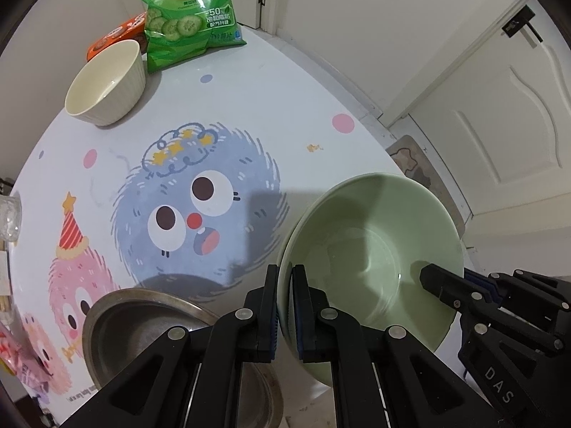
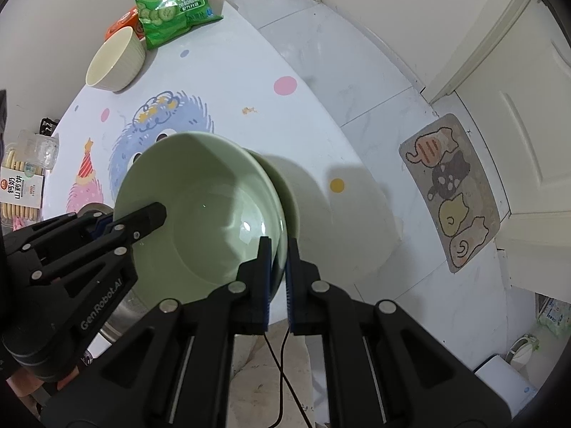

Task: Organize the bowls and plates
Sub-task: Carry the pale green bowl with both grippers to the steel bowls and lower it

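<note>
Your left gripper (image 1: 284, 306) pinches the near-left rim of the pale green bowl (image 1: 374, 246), a glossy, empty dish, and your right gripper (image 2: 277, 278) clamps the opposite rim. Left of the bowl sits a steel pan (image 1: 142, 324); its right side overhangs the table edge (image 1: 357, 125).
</note>
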The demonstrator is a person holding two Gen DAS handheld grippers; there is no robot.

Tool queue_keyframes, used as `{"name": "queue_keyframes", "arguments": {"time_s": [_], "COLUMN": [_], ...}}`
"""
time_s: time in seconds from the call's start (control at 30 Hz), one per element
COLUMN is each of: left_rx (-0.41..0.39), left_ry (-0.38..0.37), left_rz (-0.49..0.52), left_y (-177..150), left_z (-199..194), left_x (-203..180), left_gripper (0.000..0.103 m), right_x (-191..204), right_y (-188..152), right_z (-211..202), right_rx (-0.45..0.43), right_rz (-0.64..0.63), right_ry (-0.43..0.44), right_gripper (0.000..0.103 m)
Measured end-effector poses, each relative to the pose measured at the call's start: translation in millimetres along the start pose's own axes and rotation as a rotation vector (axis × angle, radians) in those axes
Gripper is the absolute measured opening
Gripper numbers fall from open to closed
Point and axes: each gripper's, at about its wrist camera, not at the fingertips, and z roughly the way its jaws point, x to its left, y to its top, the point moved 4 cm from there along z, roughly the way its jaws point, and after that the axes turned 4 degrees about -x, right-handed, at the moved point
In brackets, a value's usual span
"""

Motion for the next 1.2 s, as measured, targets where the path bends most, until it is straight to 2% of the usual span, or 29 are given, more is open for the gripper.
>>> {"name": "queue_keyframes", "arguments": {"time_s": [0.53,1.2], "left_rx": [-0.040,-0.048], "left_ry": [0.085,0.121], "left_rz": [0.083,0.093], "left_y": [-3.9,-5.3], "left_z": [0.2,3.8], "left_x": [-11.9,-10.8], "left_gripper": [0.008,0.011], "right_x": [-2.7,-4.3], "right_y": [-1.0,-2.2], "right_z": [6.6,5.8], "right_rx": [0.005,-0.003], "right_rz": [0.009,0.015], "right_ry": [-0.013,-0.012], "right_gripper": [0.009,0.010]}}
